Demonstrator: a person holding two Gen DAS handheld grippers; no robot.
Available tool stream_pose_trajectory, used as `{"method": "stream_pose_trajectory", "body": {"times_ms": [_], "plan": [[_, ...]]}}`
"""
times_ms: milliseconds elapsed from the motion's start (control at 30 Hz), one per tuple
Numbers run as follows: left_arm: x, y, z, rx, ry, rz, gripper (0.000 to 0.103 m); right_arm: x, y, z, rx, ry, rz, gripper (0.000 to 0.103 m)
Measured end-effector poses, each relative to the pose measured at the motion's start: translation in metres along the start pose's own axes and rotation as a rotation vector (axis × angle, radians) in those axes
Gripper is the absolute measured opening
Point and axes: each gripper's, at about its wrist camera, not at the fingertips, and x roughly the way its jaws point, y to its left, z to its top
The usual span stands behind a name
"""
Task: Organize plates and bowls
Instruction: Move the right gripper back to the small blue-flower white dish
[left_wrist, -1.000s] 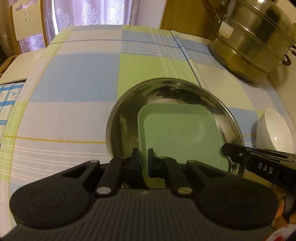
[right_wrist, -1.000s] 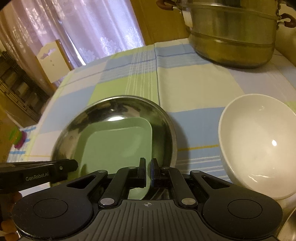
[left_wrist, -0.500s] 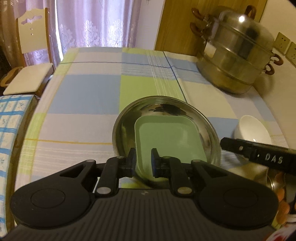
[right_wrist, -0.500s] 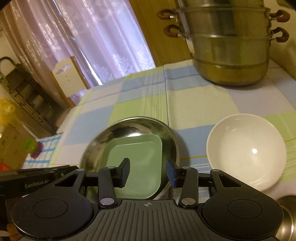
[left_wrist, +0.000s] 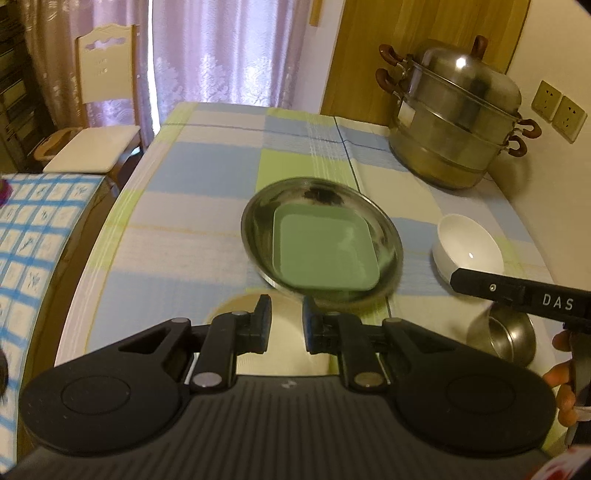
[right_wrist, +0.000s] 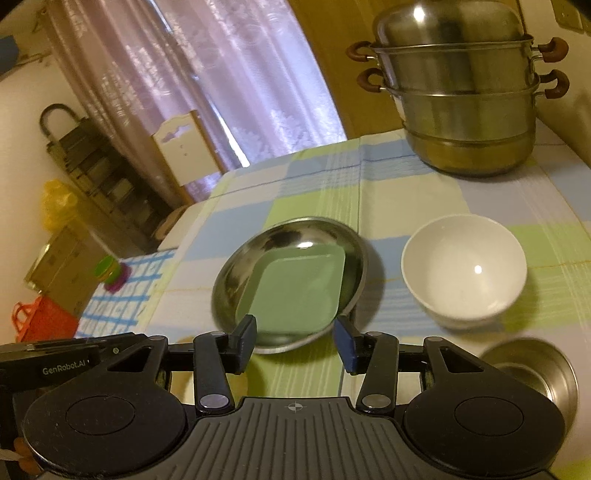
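Table: checked cloth (left_wrist: 207, 229) in blue, green and cream, with a big steel steamer pot (left_wrist: 454, 125) at the far right corner.
Plates: green square plate (left_wrist: 325, 251) lies flat inside the round steel plate (left_wrist: 258, 206), mid-table.
Bowls: white bowl (right_wrist: 463, 271) stands just right of the steel plate, apart from it; a small steel bowl (right_wrist: 535, 369) sits nearer, at the right edge.
Left gripper (left_wrist: 286, 323): narrow gap, nothing between the jaws, hanging short of the steel plate's near rim.
Right gripper (right_wrist: 293, 343): jaws opening, empty, also short of that rim.
Key relation: white bowl lies ahead and to the right of the right gripper, which looks the nearer one.
Doubt: motion blur; a cream patch under the left gripper may be another dish.
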Motion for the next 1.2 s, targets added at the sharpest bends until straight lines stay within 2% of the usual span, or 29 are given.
{"method": "stream_pose_trajectory", "body": {"times_ms": [267, 533, 900, 1200], "plan": [[-0.03, -0.016, -0.042, -0.051, 0.02, 0.04, 0.018, -0.029, -0.008, -0.022, -0.012, 0.029, 0.068, 0.051], [-0.051, -0.027, -0.078, -0.105, 0.035, 0.083, 0.018, -0.041, -0.009, -0.045, -0.086, 0.102, 0.091, 0.051], [-0.063, -0.032, -0.117, -0.152, 0.068, 0.132, 0.018, -0.043, -0.01, -0.069, -0.165, 0.177, 0.077, 0.051], [-0.059, -0.031, -0.136, -0.173, 0.101, 0.155, 0.018, -0.035, -0.003, -0.086, -0.217, 0.236, 0.067, 0.051]]}}
